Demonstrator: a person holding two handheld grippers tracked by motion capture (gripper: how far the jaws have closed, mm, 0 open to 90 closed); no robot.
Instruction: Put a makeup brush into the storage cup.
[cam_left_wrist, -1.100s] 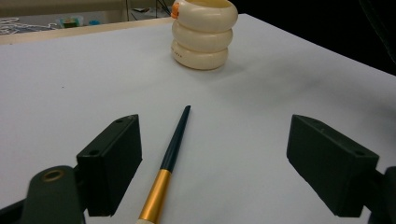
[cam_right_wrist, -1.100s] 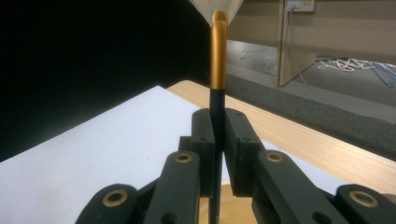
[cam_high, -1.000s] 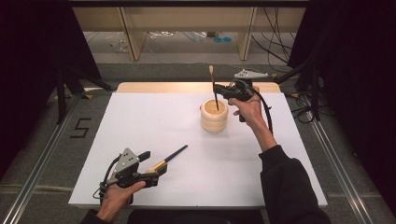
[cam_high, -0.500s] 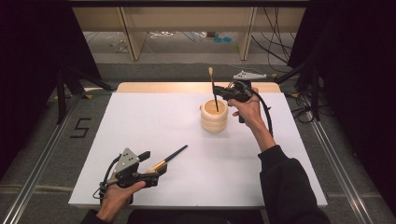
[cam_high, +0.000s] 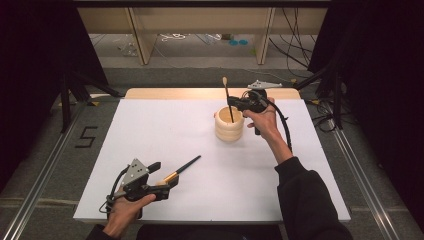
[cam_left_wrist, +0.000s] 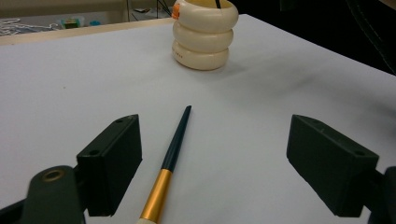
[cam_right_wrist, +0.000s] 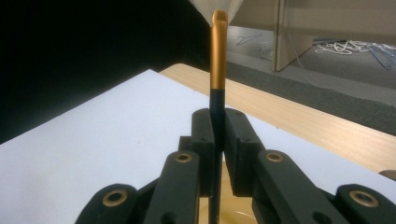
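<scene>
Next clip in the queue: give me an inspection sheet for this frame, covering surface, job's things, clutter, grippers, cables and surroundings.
Surface: white table top, wooden strip along its far edge.
Job's things: cream ribbed holder standing upright; upright brush with its handle going down into it; second brush lying flat on the table.
Clutter: nothing seen on the table.
Grippers: right gripper shut on the upright brush above the holder; left gripper open, jaws either side of the lying brush, not touching it.
Cables: one trails from each gripper; loose cables on the floor beyond the table.
Surroundings: dark curtains both sides, wooden frame legs behind, a "5" marked on the floor.
</scene>
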